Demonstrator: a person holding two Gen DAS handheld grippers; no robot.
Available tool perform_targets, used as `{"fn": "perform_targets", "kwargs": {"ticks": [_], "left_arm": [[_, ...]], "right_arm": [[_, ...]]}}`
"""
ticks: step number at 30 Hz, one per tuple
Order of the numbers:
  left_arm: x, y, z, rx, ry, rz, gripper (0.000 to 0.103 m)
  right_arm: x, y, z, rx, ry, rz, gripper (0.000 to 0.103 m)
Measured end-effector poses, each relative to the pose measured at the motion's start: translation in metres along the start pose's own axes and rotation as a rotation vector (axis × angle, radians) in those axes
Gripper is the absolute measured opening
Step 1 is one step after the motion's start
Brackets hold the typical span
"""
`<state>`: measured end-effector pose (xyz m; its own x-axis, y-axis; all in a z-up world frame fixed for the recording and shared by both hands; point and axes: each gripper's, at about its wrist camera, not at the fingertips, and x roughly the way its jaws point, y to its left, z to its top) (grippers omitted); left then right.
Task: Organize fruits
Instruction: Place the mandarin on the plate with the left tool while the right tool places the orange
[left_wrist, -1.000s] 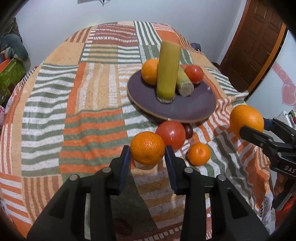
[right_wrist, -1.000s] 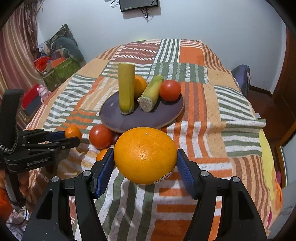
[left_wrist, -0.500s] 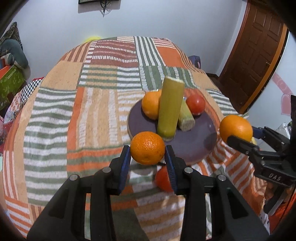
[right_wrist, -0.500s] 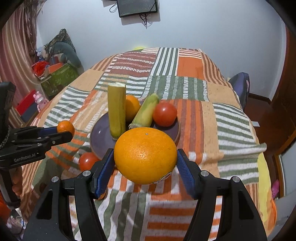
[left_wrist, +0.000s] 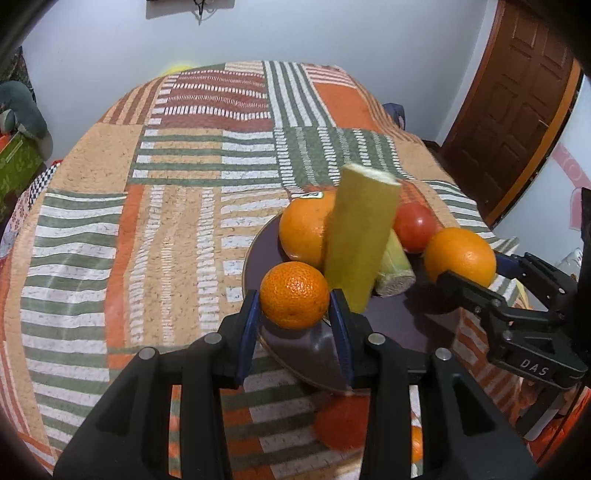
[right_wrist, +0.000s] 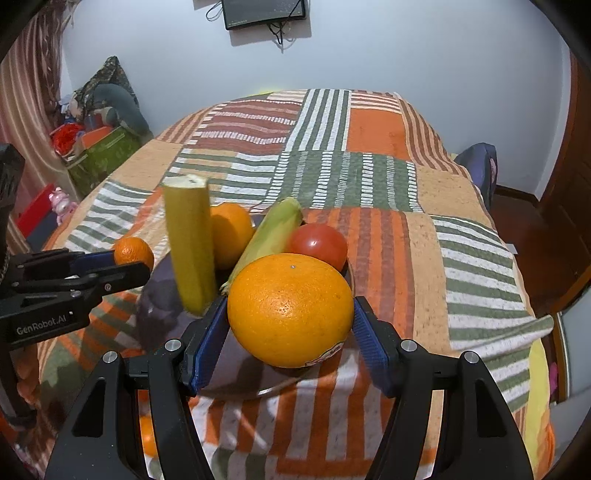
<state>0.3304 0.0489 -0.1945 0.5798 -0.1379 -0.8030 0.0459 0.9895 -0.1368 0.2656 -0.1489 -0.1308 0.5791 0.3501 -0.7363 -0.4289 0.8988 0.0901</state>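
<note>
While each hand-held gripper is closed on a fruit, both hang over the near part of the plate (left_wrist: 258, 251). In the left wrist view, the left hand-held gripper (left_wrist: 294, 314) pinches a mandarin (left_wrist: 294, 295) between its blue pads, above the plate's near left rim. In the right wrist view, the right hand-held gripper (right_wrist: 290, 325) has its pads spread wide around a large orange (right_wrist: 290, 310), which carries a sticker on its underside; it sits over the plate's near right side.

Below the grippers, on the striped bedspread (left_wrist: 166, 221), a blurred tomato (left_wrist: 343, 424) and a sliver of another orange fruit (left_wrist: 416, 443) lie just short of the plate.

On the dark plate, a yellow-green stalk (left_wrist: 360, 240) stands upright but tilted, nearest the grippers. Just behind it to the left rests a second orange (left_wrist: 303, 232) with a sticker on top. A husked corn cob (right_wrist: 269, 236) lies slanting beside the stalk, its cut end toward the cameras. A second tomato (right_wrist: 317, 242) sits at the far right of the plate, just beside the cob.

Farther off, the bedspread runs to a pale wall, with a brown door (left_wrist: 517, 92) on the right and a green box (right_wrist: 103, 155) with clutter on the left.
</note>
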Motion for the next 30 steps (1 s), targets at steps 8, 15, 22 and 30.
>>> {"fn": "perform_targets", "kwargs": {"ticks": [8,15,22,30], "left_arm": [[0.022,0.005,0.003,-0.019,0.042,-0.028,0.037],[0.033,0.005,0.002,-0.017,0.063,-0.016,0.037],[0.030,0.002,0.001,-0.003,0.066,-0.001,0.042],[0.003,0.005,-0.004,0.005,0.028,0.025,0.051]], "right_arm": [[0.002,-0.001,-0.001,-0.022,-0.010,-0.009,0.063],[0.008,-0.003,-0.007,-0.029,0.008,-0.007,0.064],[0.008,-0.001,-0.005,-0.034,0.021,-0.015,0.065],[-0.006,0.005,-0.006,-0.055,0.010,-0.033,0.069]]}}
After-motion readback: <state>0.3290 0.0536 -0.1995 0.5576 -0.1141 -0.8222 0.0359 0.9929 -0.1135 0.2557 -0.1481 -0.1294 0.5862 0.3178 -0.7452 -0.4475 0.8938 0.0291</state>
